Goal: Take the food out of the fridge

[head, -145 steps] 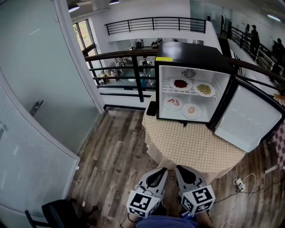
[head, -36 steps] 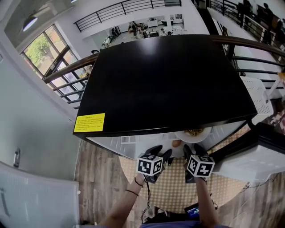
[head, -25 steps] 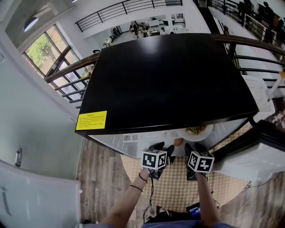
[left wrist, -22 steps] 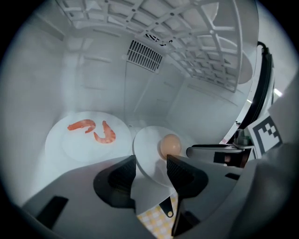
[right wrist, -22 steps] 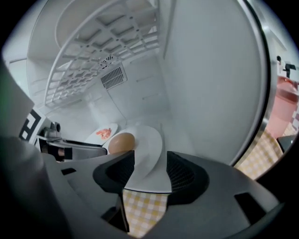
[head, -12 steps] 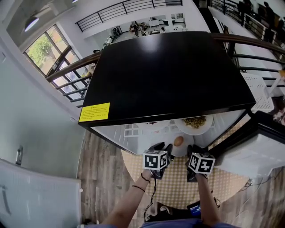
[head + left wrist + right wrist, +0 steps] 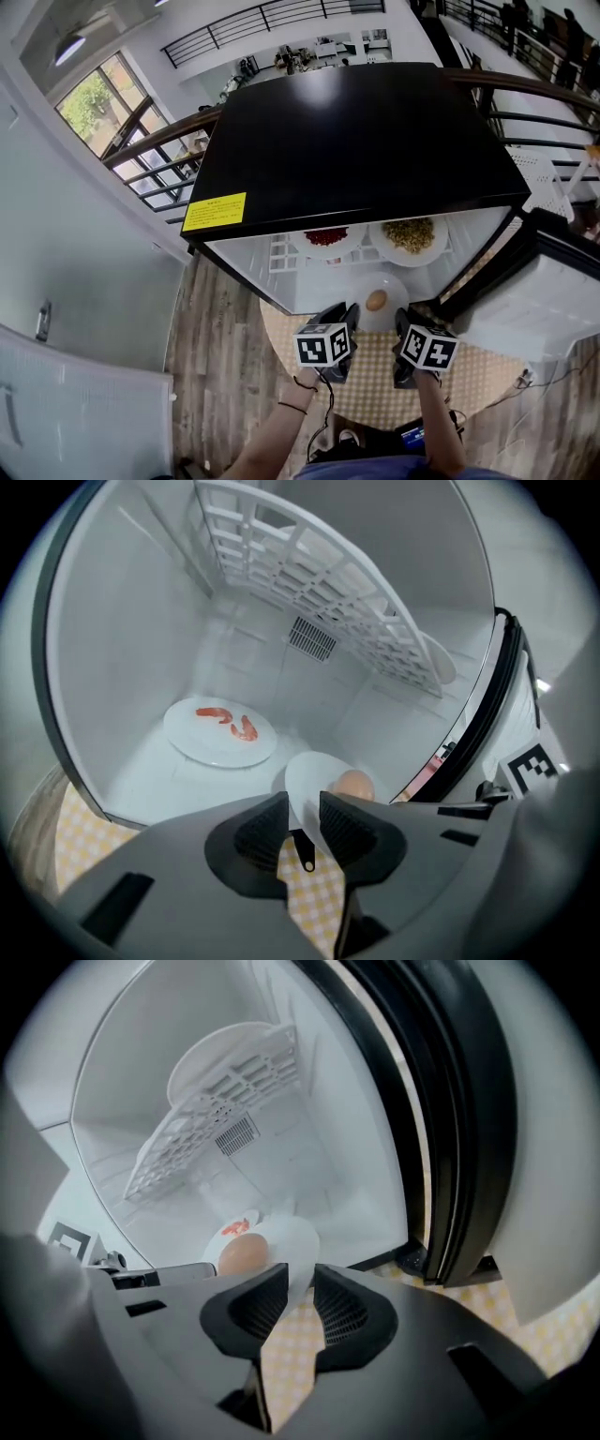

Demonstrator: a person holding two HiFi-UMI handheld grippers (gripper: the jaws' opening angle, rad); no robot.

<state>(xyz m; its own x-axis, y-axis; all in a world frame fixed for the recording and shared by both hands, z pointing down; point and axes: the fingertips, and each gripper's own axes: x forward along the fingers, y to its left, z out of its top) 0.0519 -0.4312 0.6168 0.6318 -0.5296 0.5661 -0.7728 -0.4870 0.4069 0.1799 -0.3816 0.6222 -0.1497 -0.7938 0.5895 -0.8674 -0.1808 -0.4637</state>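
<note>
A white plate [image 7: 386,288] with a round tan piece of food [image 7: 376,300] hangs at the open front of the black mini fridge [image 7: 356,141]. My left gripper [image 7: 341,321] grips its left rim and my right gripper [image 7: 403,324] its right rim; both sets of jaws are closing on it. In the left gripper view the rim [image 7: 307,785] stands between the pads of the left gripper [image 7: 302,822], the food [image 7: 353,785] just beyond. In the right gripper view the plate [image 7: 289,1239] sits in the right gripper [image 7: 298,1302]. A plate of shrimp [image 7: 221,731] lies on the fridge floor.
On the wire shelf [image 7: 309,583] above stand a plate of red food [image 7: 325,237] and one of yellow-green food [image 7: 410,234]. The fridge door [image 7: 534,309] hangs open at the right. A checked tablecloth [image 7: 375,375] lies under the grippers. Railings and a wood floor surround the table.
Both grippers have drawn back toward me with the plate between them, bringing it out to the fridge's front. Both jaws have narrowed onto the rim. The upper shelf's plates have come into view.
</note>
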